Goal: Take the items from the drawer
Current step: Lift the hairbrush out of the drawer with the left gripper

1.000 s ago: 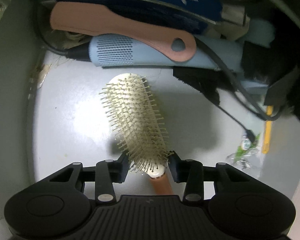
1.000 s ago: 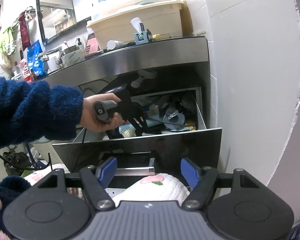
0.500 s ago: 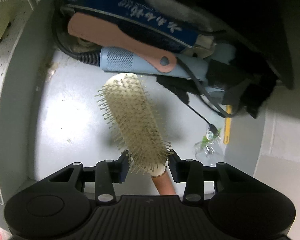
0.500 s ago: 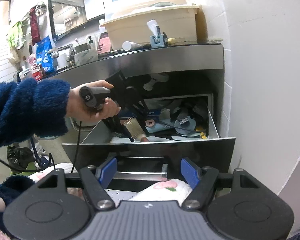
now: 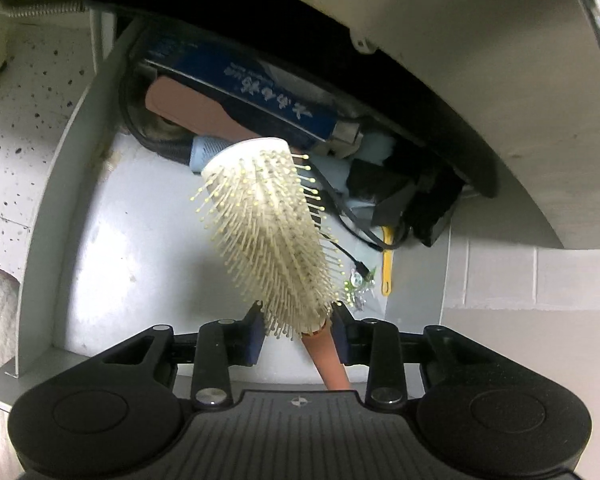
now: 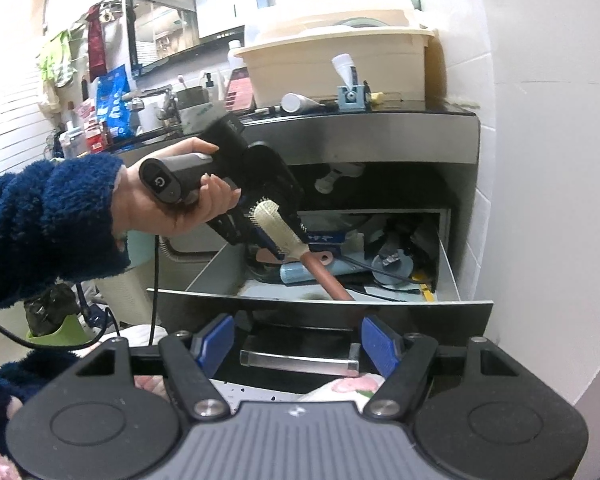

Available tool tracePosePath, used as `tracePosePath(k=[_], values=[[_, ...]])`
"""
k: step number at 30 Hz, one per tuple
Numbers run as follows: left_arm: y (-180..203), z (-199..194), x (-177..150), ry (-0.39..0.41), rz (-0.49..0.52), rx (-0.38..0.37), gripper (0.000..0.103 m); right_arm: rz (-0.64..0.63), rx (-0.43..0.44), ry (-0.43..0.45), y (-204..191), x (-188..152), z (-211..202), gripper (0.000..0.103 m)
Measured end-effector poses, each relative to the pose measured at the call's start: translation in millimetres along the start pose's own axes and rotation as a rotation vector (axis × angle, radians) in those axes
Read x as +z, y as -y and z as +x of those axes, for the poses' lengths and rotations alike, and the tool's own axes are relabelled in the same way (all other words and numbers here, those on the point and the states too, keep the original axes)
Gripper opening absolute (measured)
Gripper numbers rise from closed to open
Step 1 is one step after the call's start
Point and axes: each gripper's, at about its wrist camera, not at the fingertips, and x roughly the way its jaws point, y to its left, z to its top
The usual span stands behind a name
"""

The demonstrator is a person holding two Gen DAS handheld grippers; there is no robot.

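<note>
the left gripper is clamped on the cream bristled hairbrush with a pink handle, its long axis tilted above the open grey drawer, while the right gripper hangs wide apart, holding nothing, just before the drawer front.

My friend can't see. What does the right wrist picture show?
A hand in a fuzzy blue sleeve lifts a cream hairbrush out of an open, cluttered drawer with the left tool. The right tool waits open below, holding nothing.
</note>
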Motion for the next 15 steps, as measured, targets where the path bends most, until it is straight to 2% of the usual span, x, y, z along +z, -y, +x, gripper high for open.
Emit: tracePosePath(k=[3,15], values=[[0,-2,-1,0.007,-0.004,-0.010,0.033,-0.008,0.005,0.001,-3,2,-1,0.071],[30,-36,-36,0.209,0.271,0.025,0.032,-0.029,0.024,0.005,-11,5,-2,0.071]])
